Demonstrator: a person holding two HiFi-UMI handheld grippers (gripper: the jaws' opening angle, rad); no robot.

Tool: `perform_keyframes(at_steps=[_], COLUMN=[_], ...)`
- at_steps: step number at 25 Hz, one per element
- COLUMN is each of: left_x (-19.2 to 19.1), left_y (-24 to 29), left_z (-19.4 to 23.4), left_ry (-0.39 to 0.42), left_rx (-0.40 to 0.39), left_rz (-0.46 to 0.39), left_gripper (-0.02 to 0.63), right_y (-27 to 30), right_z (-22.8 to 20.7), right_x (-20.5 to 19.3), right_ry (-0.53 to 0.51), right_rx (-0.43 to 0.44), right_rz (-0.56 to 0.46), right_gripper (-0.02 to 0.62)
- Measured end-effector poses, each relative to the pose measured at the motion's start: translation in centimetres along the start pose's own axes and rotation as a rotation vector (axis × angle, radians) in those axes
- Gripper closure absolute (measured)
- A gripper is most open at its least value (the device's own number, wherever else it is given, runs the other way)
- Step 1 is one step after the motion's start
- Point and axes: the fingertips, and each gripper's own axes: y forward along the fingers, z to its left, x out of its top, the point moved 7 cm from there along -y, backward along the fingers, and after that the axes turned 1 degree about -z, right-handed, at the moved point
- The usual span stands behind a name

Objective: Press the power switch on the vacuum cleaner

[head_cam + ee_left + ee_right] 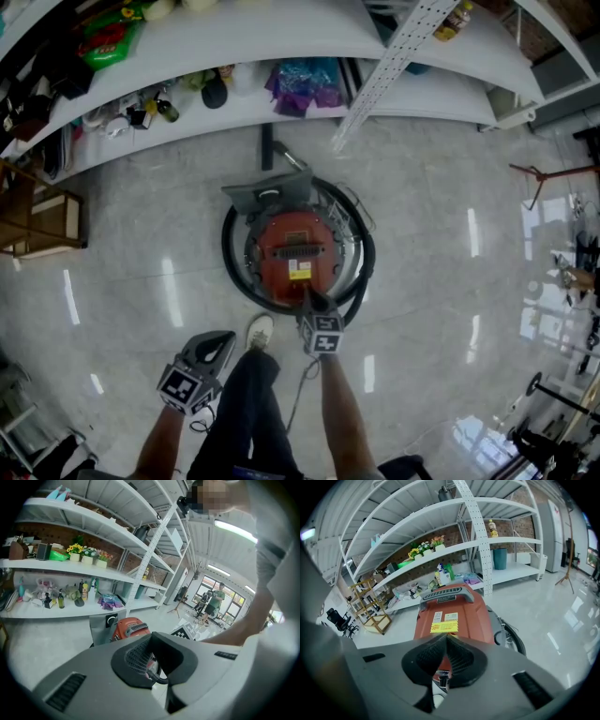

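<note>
The vacuum cleaner (292, 246) stands on the floor below the shelves, with a red round top, a black handle, a yellow label and a black hose coiled round it. My right gripper (310, 300) is shut, and its tips rest at the near edge of the red top. In the right gripper view the shut jaws (446, 638) point down over the vacuum cleaner (454, 611), and a small dark part shows just beneath them. My left gripper (221, 343) hangs shut and holds nothing, left of the vacuum cleaner (127, 627) and apart from it.
White shelves (281, 37) with bottles, flowers and bags run along the far side. A wooden rack (37, 220) stands at the left. The person's shoe (260, 330) is just in front of the vacuum. A tripod (548, 178) stands at the right, and another person (215, 601) is far off.
</note>
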Motion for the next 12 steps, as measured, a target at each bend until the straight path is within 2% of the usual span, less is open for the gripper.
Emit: perform_keyframes(at_steps=[12], left_x=[-0.64], left_y=[-0.09], left_z=[-0.28], left_ry=[-0.005], left_rx=[0.004], left_rz=[-0.007], left_gripper=[0.600], right_y=[0.44], right_z=[-0.42], right_x=[-0.44], right_ry=[0.013], right_rx=[-0.025], right_rz=[0.018], right_gripper=[0.583])
